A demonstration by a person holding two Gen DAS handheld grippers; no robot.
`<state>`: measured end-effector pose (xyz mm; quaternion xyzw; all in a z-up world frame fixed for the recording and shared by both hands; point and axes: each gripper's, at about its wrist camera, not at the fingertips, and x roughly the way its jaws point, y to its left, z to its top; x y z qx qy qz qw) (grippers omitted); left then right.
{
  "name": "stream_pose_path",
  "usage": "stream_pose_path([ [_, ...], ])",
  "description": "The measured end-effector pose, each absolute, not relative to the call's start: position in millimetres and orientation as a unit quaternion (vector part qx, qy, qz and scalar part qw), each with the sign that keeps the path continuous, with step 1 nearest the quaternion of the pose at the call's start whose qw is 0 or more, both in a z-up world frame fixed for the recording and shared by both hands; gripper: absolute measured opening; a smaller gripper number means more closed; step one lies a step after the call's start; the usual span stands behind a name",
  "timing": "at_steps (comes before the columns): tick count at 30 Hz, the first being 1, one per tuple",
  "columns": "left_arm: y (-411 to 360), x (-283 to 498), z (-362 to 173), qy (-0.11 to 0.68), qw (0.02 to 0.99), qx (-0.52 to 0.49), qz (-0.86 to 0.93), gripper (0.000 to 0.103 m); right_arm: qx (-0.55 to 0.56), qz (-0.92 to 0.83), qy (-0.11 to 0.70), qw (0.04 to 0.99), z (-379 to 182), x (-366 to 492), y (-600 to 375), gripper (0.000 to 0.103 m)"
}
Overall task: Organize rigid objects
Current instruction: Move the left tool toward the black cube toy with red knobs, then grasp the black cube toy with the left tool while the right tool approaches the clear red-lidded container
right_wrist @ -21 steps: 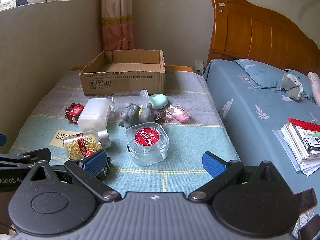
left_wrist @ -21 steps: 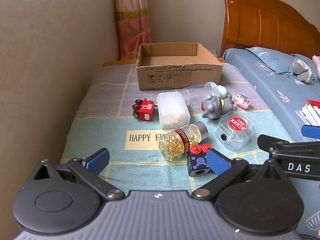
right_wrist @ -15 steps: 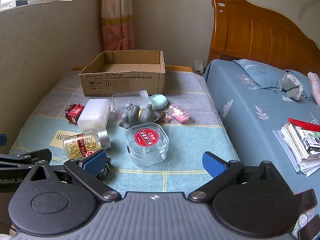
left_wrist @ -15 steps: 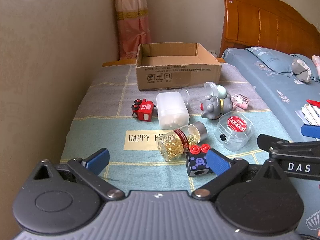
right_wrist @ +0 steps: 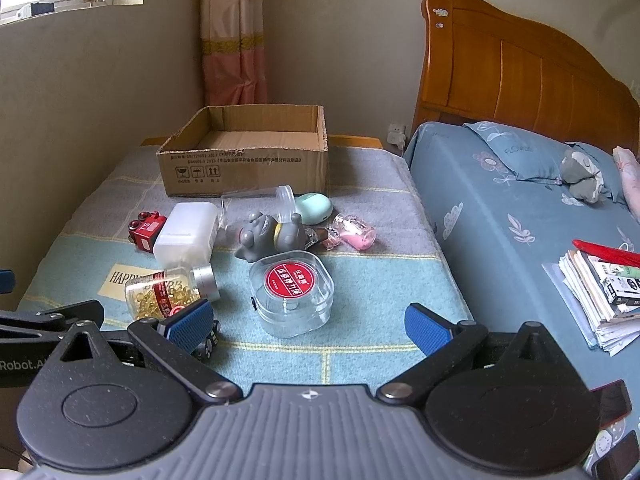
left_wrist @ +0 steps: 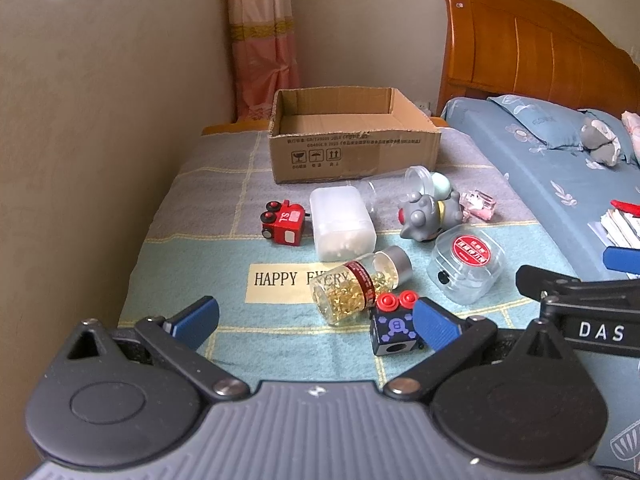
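An open cardboard box stands at the far end of the blanket. In front of it lie a red toy train, a white plastic box, a pill bottle, a dark cube toy with red knobs, a grey toy figure, a clear case with a red label, a pink bottle and a clear cup. My left gripper is open and empty, near the cube. My right gripper is open and empty, before the clear case.
A wall runs along the left side. A bed with a blue sheet, a wooden headboard and a stack of papers lies to the right. A plush toy rests near the pillow.
Both grippers have crept slightly forward toward the objects. Nothing has been taken hold of or moved.
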<state>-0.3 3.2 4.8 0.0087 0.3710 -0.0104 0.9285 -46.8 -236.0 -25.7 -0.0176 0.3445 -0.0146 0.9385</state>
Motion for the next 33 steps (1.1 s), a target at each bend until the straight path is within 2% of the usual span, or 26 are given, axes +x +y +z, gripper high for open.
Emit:
stream_pose_path([
  [11, 3.7, 3.9, 3.2, 0.359, 0.932, 0.015, -0.041, 0.102, -0.032, -0.013, 0.335, 0.941, -25.8, -44.0, -235.4, 0.103],
  [20, 2.8, 6.2, 2.9, 0.305, 0.942, 0.082, -0.115, 0.102, -0.063, 0.029, 0.295, 0.953, -25.9, -43.2, -236.0, 0.103],
  [26, -6.4, 16.6, -21.1, 0.325, 0.925, 0.118, -0.159, 0.102, -0.076, 0.046, 0.300, 0.950, -40.8, -35.9, -238.5, 0.103],
  [33, -4.9, 36.8, -48.5, 0.365, 0.907, 0.098, -0.184, 0.102, -0.069, 0.052, 0.330, 0.940, -63.8, -24.5, -242.0, 0.103],
])
